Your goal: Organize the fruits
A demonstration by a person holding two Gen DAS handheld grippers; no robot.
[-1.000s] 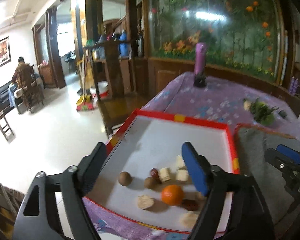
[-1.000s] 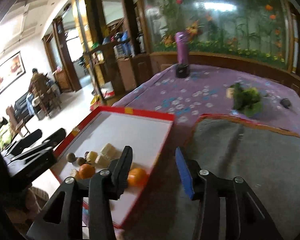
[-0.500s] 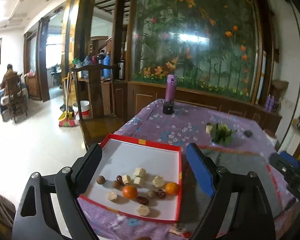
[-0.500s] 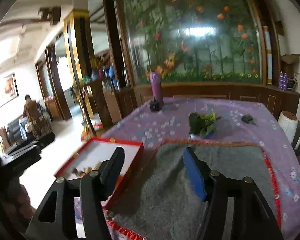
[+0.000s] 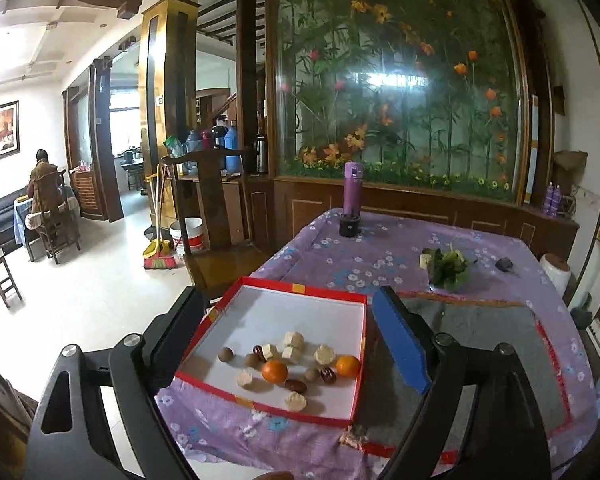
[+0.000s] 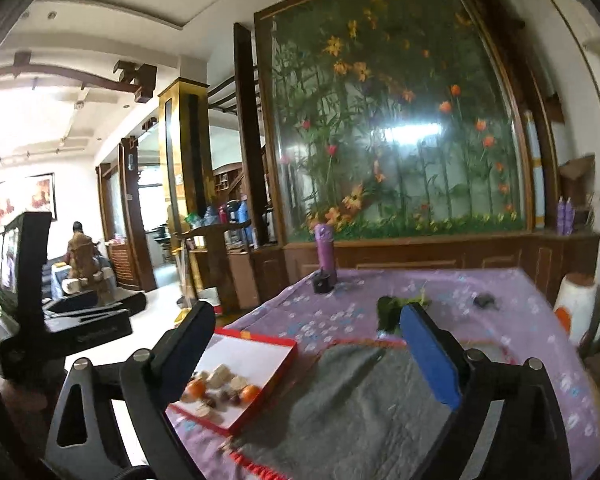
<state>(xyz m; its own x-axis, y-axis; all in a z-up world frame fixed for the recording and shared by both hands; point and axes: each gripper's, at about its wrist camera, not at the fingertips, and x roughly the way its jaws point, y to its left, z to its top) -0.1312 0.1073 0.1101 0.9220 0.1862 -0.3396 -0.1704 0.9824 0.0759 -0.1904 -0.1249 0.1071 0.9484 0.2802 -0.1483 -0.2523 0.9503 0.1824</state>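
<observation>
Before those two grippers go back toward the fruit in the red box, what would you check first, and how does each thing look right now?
1. Left gripper open with nothing in it: ok.
2. Right gripper, whose jaws have just been opening, holds nothing: ok.
3. All fruit inside the red box: ok, none lies on the grey mat.
4. Both oranges uncovered and reachable: ok.
5. Fruit sorted by kind: not ok, the pieces lie mixed.
6. Right view sharp enough to aim: not ok, blurred.

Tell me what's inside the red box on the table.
The red box holds two oranges, pale fruit chunks, dark red dates and small brown round fruits. Nothing covers them; its far half is bare.
</observation>
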